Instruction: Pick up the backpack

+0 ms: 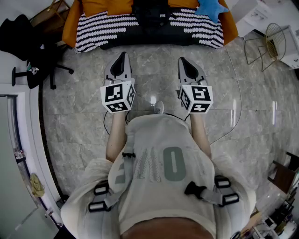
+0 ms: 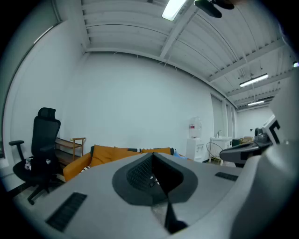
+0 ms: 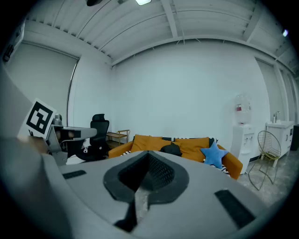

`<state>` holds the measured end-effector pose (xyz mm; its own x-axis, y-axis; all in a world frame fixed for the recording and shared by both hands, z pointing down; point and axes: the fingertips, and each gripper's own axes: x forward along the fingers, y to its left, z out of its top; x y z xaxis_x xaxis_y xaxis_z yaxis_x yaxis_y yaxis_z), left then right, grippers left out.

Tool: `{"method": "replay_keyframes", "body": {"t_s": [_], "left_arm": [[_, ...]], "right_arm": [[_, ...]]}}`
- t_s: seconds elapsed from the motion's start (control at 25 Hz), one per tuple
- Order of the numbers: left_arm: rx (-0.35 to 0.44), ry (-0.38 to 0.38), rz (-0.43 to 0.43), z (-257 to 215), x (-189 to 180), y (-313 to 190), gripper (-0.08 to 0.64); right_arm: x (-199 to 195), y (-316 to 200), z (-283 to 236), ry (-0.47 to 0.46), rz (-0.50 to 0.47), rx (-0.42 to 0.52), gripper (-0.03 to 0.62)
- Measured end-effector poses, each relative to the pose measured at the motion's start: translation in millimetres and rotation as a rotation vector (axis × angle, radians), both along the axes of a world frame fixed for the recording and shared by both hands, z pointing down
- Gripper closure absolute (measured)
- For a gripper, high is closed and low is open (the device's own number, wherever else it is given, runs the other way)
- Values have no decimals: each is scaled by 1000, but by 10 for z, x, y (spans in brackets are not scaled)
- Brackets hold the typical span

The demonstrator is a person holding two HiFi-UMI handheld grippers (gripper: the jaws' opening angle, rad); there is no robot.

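A black backpack (image 1: 150,14) lies on the orange sofa (image 1: 73,21) at the top of the head view, on a black-and-white striped blanket (image 1: 107,29). In the right gripper view the backpack (image 3: 171,149) is a dark lump among the orange cushions, far beyond the jaws. My left gripper (image 1: 122,57) and right gripper (image 1: 183,61) are held side by side over the grey floor, both pointing at the sofa and well short of it. Both are shut with nothing between the jaws. In the left gripper view the left gripper (image 2: 152,161) hides the middle of the sofa.
A blue star pillow (image 1: 210,8) sits on the sofa's right end. A black office chair (image 1: 35,70) stands at the left, a wire chair (image 1: 274,41) at the right. A thin cable (image 1: 236,107) curves over the marble floor. A water dispenser (image 3: 241,133) stands right of the sofa.
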<state>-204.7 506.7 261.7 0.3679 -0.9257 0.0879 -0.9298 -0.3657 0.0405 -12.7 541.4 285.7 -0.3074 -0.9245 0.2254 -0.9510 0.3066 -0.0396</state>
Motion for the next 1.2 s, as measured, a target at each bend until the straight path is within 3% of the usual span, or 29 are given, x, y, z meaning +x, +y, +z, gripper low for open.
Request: {"method": "replay_keyframes", "body": {"t_s": [0.8, 1.04, 1.2], "left_arm": [[-48, 4, 16, 133, 102, -256, 540], [-11, -2, 12, 17, 127, -482, 540], [-31, 26, 0, 67, 201, -521, 540]], "right_arm": [[18, -175, 163, -7, -14, -48, 586], [-8, -307, 209, -9, -32, -56, 586], [132, -378, 193, -18, -24, -54, 586]]}}
